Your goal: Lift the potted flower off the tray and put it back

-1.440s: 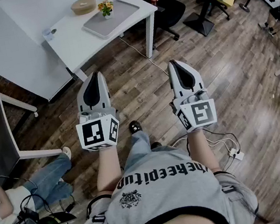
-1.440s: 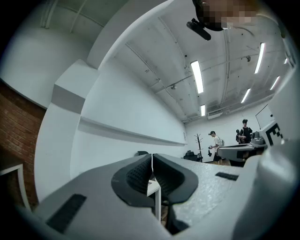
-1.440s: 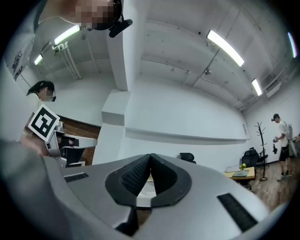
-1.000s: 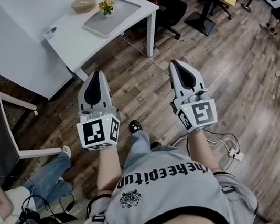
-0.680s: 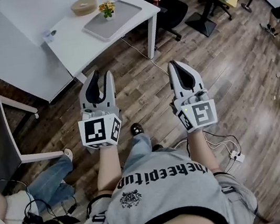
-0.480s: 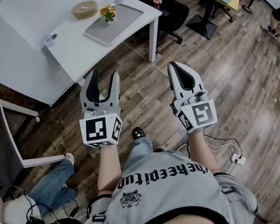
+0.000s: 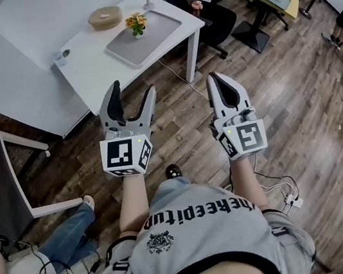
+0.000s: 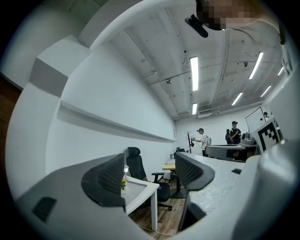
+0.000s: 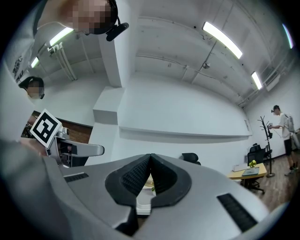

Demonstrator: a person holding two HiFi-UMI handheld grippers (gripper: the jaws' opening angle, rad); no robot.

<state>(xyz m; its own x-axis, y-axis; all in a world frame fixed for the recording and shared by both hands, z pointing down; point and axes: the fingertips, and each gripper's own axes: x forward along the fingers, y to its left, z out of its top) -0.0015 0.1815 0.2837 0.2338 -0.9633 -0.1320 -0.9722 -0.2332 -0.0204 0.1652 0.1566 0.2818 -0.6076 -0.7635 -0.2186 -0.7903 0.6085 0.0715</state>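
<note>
The potted flower (image 7: 135,24) stands upright on the gray tray (image 7: 153,36), near the tray's upper-left edge, on the white table (image 7: 91,65) at the top centre of the head view. From my left gripper (image 7: 132,90) it lies almost straight up the frame and well apart, with bare wooden floor and the table's near edge between us. My right gripper (image 7: 216,79) sits further to the right, so the flower lies up and to the left of it. I judge the left to be the nearer one and the better lined up. The tray's long axis runs from lower left to upper right in the frame, and the pot's own axis is vertical.

My left jaws stand wide apart with nothing between them; in the left gripper view the flower shows small and far off, just beside the left jaw. My right jaws are pressed together on nothing.

Against the earlier frames, my left jaws, then closed, have just been opening. The table and flower now sit lower in the frame, so I am closer. The right gripper is closed as before.
</note>
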